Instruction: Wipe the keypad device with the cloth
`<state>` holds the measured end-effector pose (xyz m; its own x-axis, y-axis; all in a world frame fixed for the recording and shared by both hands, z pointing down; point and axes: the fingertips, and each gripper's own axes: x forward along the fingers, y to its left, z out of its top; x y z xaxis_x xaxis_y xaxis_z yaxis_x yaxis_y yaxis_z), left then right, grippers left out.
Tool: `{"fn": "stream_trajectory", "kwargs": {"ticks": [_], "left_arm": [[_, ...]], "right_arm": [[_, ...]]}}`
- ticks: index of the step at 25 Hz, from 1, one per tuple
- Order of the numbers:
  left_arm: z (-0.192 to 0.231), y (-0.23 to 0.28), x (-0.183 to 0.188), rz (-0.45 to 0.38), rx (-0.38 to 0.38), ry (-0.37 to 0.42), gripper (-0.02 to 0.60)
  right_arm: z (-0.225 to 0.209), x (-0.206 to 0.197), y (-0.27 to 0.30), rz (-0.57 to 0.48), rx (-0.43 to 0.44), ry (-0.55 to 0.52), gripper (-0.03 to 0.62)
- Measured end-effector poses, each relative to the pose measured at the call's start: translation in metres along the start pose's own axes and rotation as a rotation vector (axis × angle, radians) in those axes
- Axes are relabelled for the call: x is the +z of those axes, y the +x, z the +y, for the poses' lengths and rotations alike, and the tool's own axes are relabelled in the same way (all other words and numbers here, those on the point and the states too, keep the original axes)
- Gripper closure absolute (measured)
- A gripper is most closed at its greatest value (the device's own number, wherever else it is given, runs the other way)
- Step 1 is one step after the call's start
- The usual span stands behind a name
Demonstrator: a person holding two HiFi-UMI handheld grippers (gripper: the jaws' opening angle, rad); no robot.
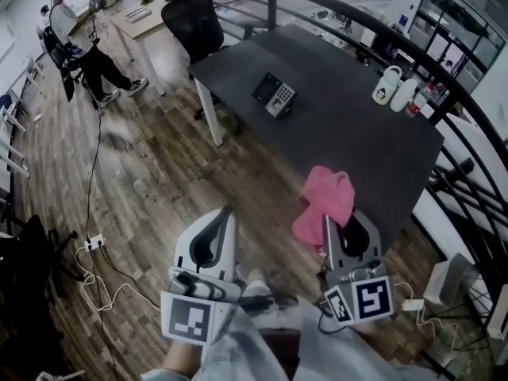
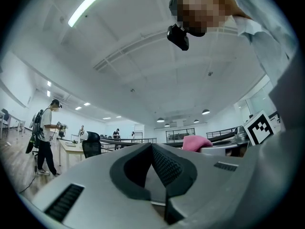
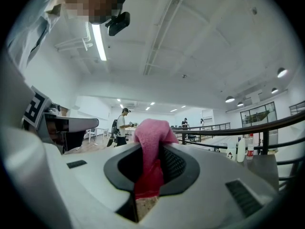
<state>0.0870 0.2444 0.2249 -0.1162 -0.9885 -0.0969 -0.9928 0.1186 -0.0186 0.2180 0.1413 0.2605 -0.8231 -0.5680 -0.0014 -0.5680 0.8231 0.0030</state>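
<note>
The keypad device [image 1: 274, 95], black with a grey key block, lies on the dark table [image 1: 349, 141] near its far left part. My right gripper [image 1: 326, 219] is held up in front of the table's near edge, shut on a pink cloth [image 1: 325, 203] that bunches above its tips. In the right gripper view the cloth [image 3: 151, 142] is pinched between the pads and spills over the top of the right gripper [image 3: 150, 151]. My left gripper [image 1: 230, 211] is raised beside it over the wooden floor, shut and holding nothing. The left gripper [image 2: 153, 149] points at the room's ceiling.
A black office chair [image 1: 194, 18] stands at the table's far end. A white jug [image 1: 387, 84] and bottles [image 1: 406, 95] sit at the table's right edge by a dark railing [image 1: 468, 101]. A person [image 1: 75, 38] stands far left. A power strip [image 1: 95, 243] and cables lie on the floor.
</note>
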Motion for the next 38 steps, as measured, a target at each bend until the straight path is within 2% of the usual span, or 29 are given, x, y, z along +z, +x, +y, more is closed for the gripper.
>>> {"fn": "stream_trajectory", "kwargs": {"ticks": [7, 25, 38], "left_arm": [[0.038, 0.023, -0.005, 0.003, 0.002, 0.0, 0.578], [0.084, 0.053, -0.018, 0.011, 0.056, 0.013, 0.578], [0.151, 0.118, -0.03, 0.042, 0.135, 0.014, 0.578]], "right_arm": [[-0.001, 0.003, 0.044, -0.008, -0.021, -0.01, 0.523], [-0.012, -0.005, 0.105, 0.002, -0.01, -0.031, 0.523], [-0.031, -0.009, 0.218, 0.009, 0.038, -0.022, 0.523]]}}
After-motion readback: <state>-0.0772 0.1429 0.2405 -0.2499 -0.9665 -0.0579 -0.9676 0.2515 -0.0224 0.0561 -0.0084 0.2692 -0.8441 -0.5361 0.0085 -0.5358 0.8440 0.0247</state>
